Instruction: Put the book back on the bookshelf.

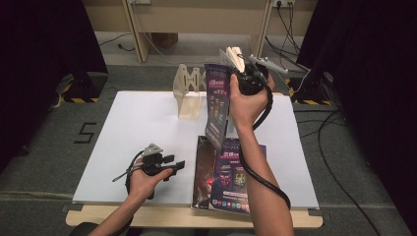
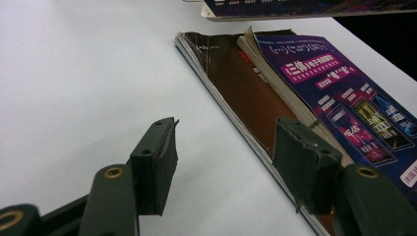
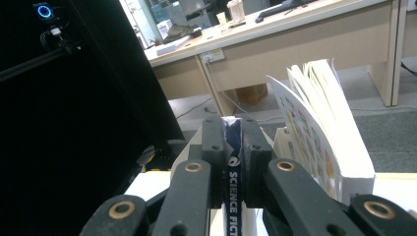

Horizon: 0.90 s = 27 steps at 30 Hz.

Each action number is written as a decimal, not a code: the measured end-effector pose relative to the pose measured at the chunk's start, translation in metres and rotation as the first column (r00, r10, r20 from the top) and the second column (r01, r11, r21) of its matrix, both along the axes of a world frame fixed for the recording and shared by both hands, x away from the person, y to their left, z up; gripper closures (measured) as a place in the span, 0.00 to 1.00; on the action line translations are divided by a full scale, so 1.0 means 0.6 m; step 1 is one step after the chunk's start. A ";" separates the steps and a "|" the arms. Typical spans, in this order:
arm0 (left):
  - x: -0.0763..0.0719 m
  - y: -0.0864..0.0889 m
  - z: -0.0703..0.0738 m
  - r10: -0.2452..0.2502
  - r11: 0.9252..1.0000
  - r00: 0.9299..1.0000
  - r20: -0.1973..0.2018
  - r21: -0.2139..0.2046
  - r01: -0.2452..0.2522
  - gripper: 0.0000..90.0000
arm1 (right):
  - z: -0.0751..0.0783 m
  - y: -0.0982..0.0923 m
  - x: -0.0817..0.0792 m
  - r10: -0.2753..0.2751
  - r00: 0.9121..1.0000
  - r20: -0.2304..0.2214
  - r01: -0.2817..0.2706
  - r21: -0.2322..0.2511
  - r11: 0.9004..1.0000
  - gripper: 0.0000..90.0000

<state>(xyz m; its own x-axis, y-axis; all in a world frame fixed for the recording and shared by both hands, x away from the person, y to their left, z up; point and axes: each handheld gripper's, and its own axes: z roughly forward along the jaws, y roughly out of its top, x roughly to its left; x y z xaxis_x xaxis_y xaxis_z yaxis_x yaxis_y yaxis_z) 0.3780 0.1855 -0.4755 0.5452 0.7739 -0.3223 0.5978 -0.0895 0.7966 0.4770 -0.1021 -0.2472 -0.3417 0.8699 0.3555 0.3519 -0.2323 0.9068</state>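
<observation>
my right tongs point(image 1: 235, 63) are up in the air over the far side of the white table point(image 1: 142, 128), and their jaws are squeezed together on the spine of a magazine point(image 1: 217, 103). in the right gripper view the two black pads point(image 3: 212, 147) press flat against both sides of that spine, with white lettering running down between them and no gap that i can see. the magazine hangs below the tongs, nearly upright, its purple cover turned toward my left, and its loose pages point(image 3: 319, 123) fan out just to the right of the jaws. a pale wooden rack point(image 1: 189, 93) stands on the table just to the left of the hanging magazine, apart from it as far as i can tell.

my left tongs point(image 1: 167, 164) sit low by the near edge of the table, close above the white top; i cannot tell whether they touch it. their jaws stand well apart with nothing between them except bare table. just to their right lies a small stack of magazines point(image 1: 223, 177), flat on the table, a brown cover point(image 2: 241, 88) at the bottom and a purple one point(image 2: 344, 93) on top. the right-hand jaw of my left tongs reaches close beside the stack's edge; i cannot make out a touch.
</observation>
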 end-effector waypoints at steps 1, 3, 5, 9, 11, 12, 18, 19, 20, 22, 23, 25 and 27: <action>0.000 0.000 0.000 0.000 1.000 1.000 0.000 0.001 0.000 0.46 | 0.001 0.001 0.001 0.002 1.000 0.001 -0.002 -0.001 1.000 0.94; 0.001 0.000 0.000 0.000 1.000 1.000 0.000 -0.002 0.000 0.46 | 0.004 0.003 0.003 0.000 1.000 0.007 0.000 -0.003 1.000 0.94; 0.001 0.001 0.000 0.002 1.000 1.000 -0.004 0.003 -0.002 0.46 | 0.008 0.004 0.006 -0.001 1.000 0.011 0.001 -0.001 1.000 0.94; 0.001 0.002 -0.001 0.002 1.000 1.000 0.001 -0.002 -0.002 0.46 | 0.015 0.007 0.012 -0.002 1.000 0.020 0.002 -0.003 1.000 0.94; 0.001 0.003 0.001 0.003 1.000 1.000 -0.002 -0.006 -0.003 0.46 | 0.018 0.009 0.014 -0.003 1.000 0.027 0.004 -0.006 1.000 0.94; 0.001 0.003 0.001 0.004 1.000 1.000 0.001 -0.004 -0.004 0.46 | 0.019 0.009 0.015 -0.006 1.000 0.027 0.006 -0.005 1.000 0.94; 0.001 0.003 0.000 0.004 1.000 1.000 -0.002 -0.002 -0.004 0.46 | 0.021 0.010 0.022 -0.015 0.999 0.033 0.015 -0.002 1.000 0.94; 0.001 0.003 0.000 0.004 1.000 1.000 -0.002 -0.002 -0.004 0.46 | 0.021 0.011 0.023 -0.017 0.999 0.033 0.017 -0.007 1.000 0.94; 0.001 0.003 0.000 0.005 1.000 1.000 -0.002 -0.003 -0.005 0.46 | 0.022 0.011 0.024 -0.016 0.999 0.034 0.017 -0.005 1.000 0.94; 0.001 0.003 0.001 0.004 1.000 1.000 -0.002 -0.003 -0.004 0.46 | 0.023 0.011 0.027 -0.019 0.999 0.031 0.019 -0.010 1.000 0.94; 0.001 0.003 0.000 0.005 1.000 1.000 -0.002 -0.003 -0.005 0.46 | 0.024 0.012 0.028 -0.022 0.999 0.037 0.023 -0.007 1.000 0.94; 0.001 0.003 -0.001 0.004 1.000 1.000 -0.004 -0.001 -0.004 0.46 | 0.025 0.012 0.031 -0.024 0.999 0.041 0.024 -0.012 1.000 0.94; 0.001 0.003 -0.001 0.000 1.000 1.000 -0.008 -0.001 0.000 0.46 | 0.027 0.015 0.034 -0.029 0.999 0.039 0.029 -0.015 0.999 0.94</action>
